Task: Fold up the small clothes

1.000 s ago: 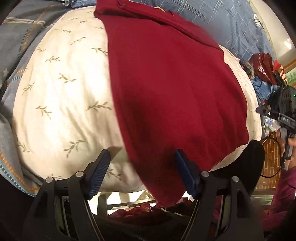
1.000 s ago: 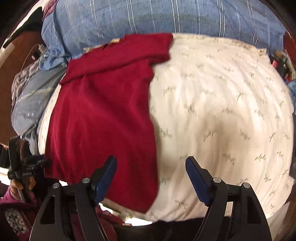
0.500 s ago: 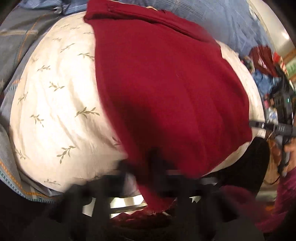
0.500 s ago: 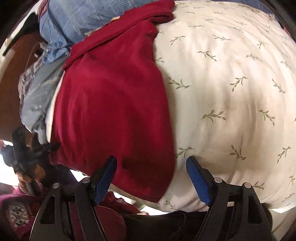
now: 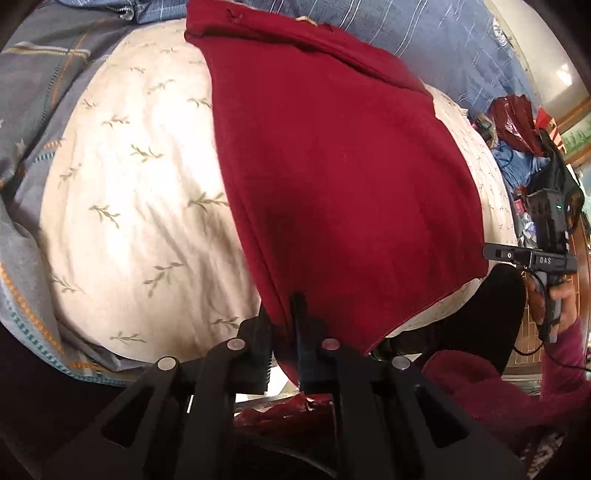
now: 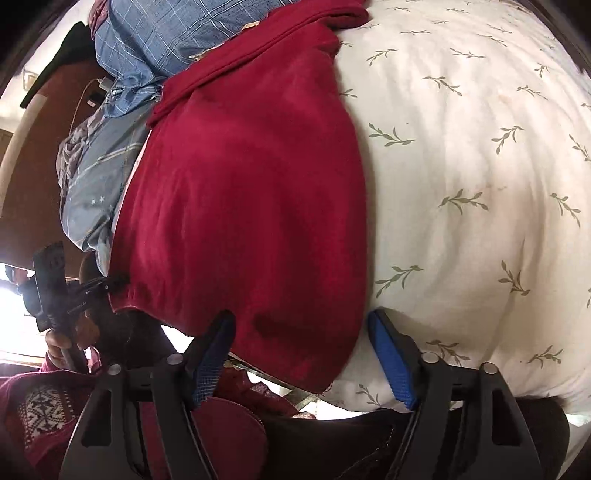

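A dark red garment (image 5: 332,166) lies flat on a cream leaf-print cover (image 5: 140,192). It also shows in the right wrist view (image 6: 251,206). My left gripper (image 5: 282,325) is shut on the garment's near left corner at the cover's edge. My right gripper (image 6: 301,350) is open, its blue pads (image 6: 391,354) on either side of the garment's near right corner, which lies between them. Each gripper shows small in the other's view: the right one (image 5: 532,254) and the left one (image 6: 96,288).
A blue plaid blanket (image 5: 424,33) lies behind the garment, and grey-blue bedding (image 5: 33,110) lies at the left. Bags and clutter (image 5: 517,125) sit at the far right. The person's maroon sleeve (image 5: 498,387) and dark clothing are below the bed edge.
My left gripper moved in and closed on the garment's near left corner. My right gripper moved closer, so that the near right corner now lies between its open pads.
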A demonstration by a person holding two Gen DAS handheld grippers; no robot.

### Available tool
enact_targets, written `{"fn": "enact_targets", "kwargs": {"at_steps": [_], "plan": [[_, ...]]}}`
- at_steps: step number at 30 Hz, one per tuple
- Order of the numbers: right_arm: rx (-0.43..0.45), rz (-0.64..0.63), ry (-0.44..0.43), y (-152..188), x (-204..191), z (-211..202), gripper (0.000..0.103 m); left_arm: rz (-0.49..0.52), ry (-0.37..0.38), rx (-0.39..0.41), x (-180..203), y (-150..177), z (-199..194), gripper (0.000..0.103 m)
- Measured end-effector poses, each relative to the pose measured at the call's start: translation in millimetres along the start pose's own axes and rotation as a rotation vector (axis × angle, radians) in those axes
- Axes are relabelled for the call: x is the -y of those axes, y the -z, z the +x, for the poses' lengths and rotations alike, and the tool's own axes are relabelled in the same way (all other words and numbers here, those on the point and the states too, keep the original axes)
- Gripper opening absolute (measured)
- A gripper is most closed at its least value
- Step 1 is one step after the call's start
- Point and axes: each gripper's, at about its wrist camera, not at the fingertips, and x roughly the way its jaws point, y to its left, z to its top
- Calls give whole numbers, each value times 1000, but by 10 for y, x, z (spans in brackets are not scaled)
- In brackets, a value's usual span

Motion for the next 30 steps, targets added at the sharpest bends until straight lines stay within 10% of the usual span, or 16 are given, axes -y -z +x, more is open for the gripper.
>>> {"fn": "enact_targets", "kwargs": {"at_steps": [2,9,12,13,14,30], "plan": [[-21,-22,-29,26,-42,-7,37,6,-26,-20,38,17,73,31],[-14,4,-88,52,37,101,41,-3,11,-13,143,29,175,67],[25,-67,-41,85,-105,74,10,38,-18,-9,215,34,183,50],[41,-78,-41,84,-145,63,10,39,-24,-9,214,28,177,14],[57,-77,-54,84,-182,43,10,42,-40,-13,213,16,168,8],[417,-152,-147,-534,-595,-739,9,147,-168,362,224,-613,-663,5]]}}
